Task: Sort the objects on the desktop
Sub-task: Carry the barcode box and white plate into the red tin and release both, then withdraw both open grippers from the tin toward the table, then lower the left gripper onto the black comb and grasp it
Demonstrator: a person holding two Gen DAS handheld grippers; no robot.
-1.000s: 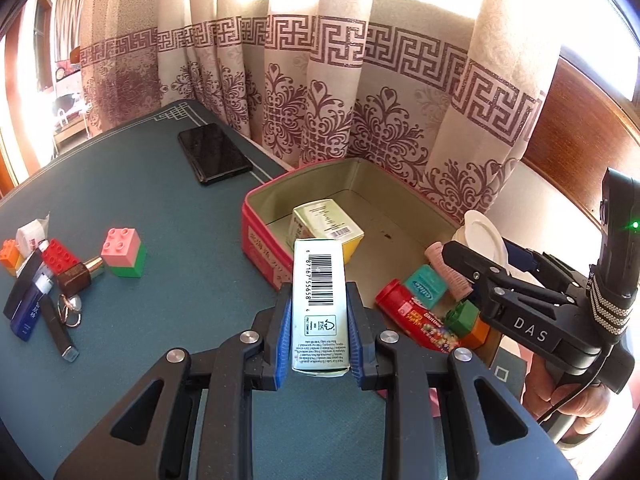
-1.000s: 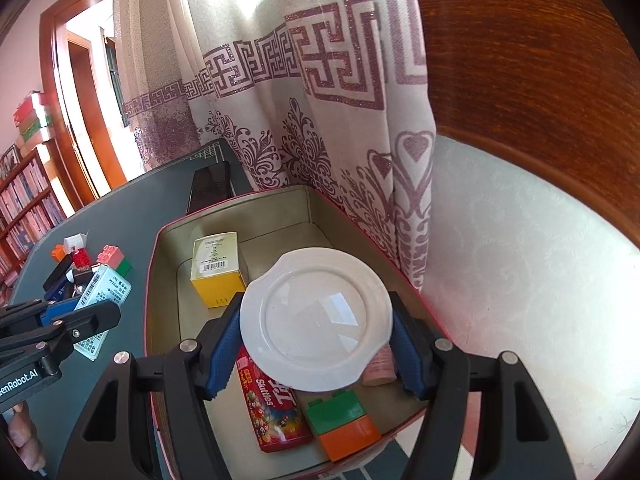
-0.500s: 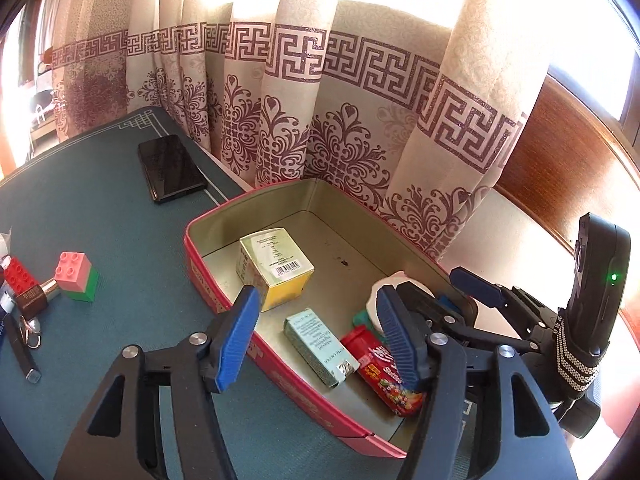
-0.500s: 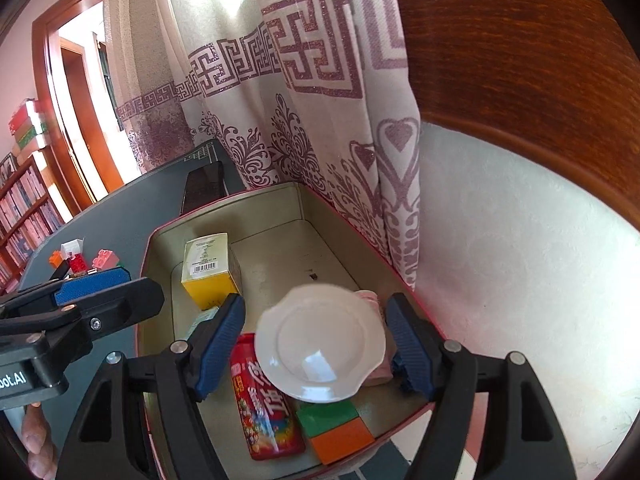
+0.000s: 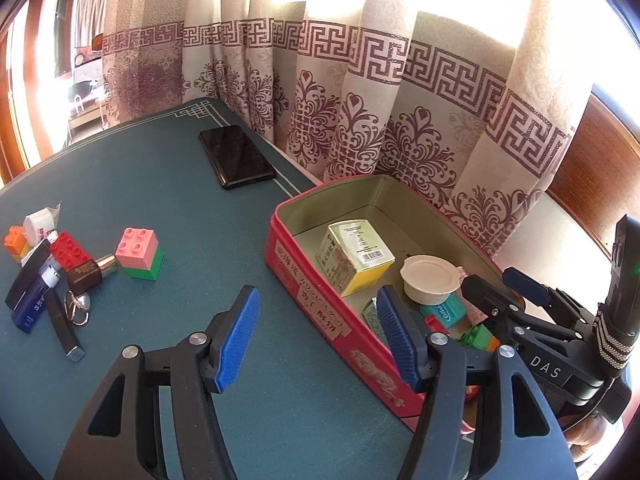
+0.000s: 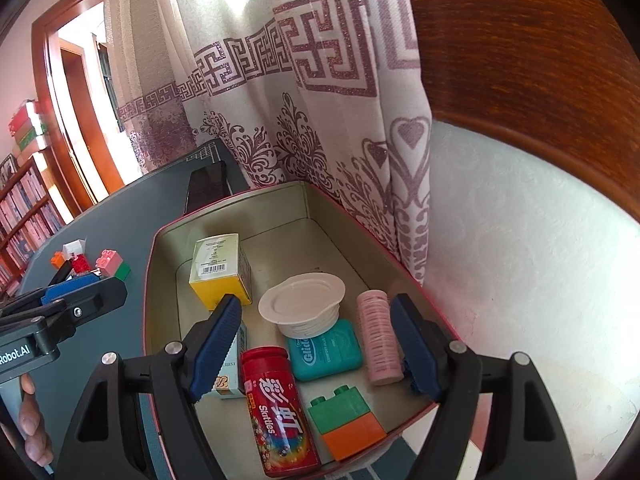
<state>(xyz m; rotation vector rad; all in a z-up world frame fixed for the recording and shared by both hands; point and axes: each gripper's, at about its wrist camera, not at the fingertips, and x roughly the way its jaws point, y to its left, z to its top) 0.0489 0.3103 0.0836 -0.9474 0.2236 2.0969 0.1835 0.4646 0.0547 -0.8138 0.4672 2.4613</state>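
Red rectangular metal tin (image 5: 320, 312) is sitting right of your empty, wide-open left gripper (image 5: 316, 336), the pink-and-green brick stack (image 5: 139, 254) is lying ahead-left on the teal tabletop (image 5: 160, 184), while your right gripper (image 6: 316, 344), likewise spread and empty, is hovering over the tin.

Cream curtains (image 5: 360, 92) with a purple key-pattern band and floral motifs hang in folds behind the dark teal table (image 5: 160, 200), lit bright by sun from behind. Dark wood paneling (image 6: 520, 48) curves above a pale textured wall (image 6: 520, 240) at the right. At far left stand a wooden door frame (image 6: 52, 112) and a bookshelf (image 6: 24, 208).
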